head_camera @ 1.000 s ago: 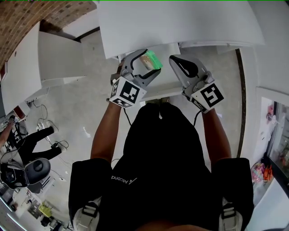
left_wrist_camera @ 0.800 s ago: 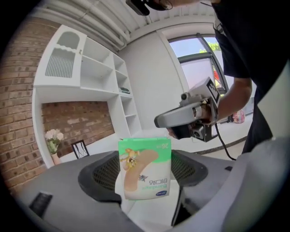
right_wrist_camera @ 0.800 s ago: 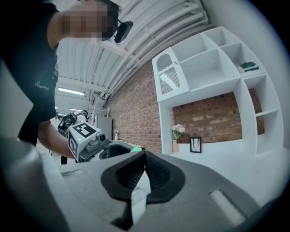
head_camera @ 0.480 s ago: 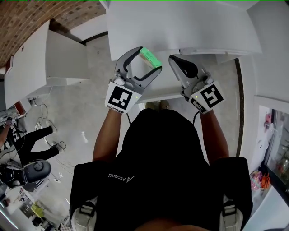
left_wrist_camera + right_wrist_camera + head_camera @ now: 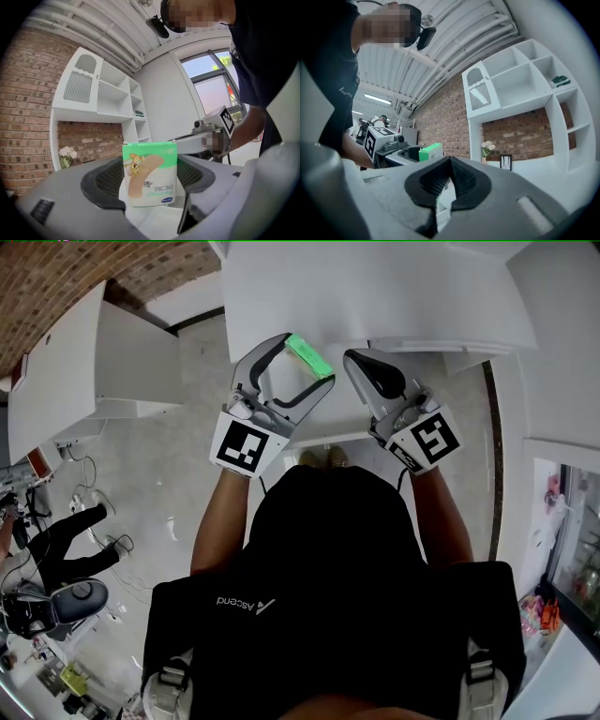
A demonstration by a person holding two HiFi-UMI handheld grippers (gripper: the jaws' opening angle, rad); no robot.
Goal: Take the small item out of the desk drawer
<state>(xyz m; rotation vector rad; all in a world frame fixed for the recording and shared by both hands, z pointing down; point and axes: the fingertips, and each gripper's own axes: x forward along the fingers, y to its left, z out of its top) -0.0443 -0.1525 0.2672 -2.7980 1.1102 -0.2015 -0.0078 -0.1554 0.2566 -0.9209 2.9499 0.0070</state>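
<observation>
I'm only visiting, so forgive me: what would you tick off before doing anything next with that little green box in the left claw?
1. Green box clamped between the left gripper jaws: ok.
2. Box sits upright and square in the grip: ok.
3. Right gripper shut with nothing in it: ok.
4. The two grippers apart, not touching: ok.
5. Drawer closed afterwards: cannot tell, no view shows it plainly.

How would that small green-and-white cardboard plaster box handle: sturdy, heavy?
Probably light: the small green-and-white cardboard plaster box stands upright, held in the left gripper. Likely crushable, as it looks like thin card. Its flat faces make rolling unlikely.
</observation>
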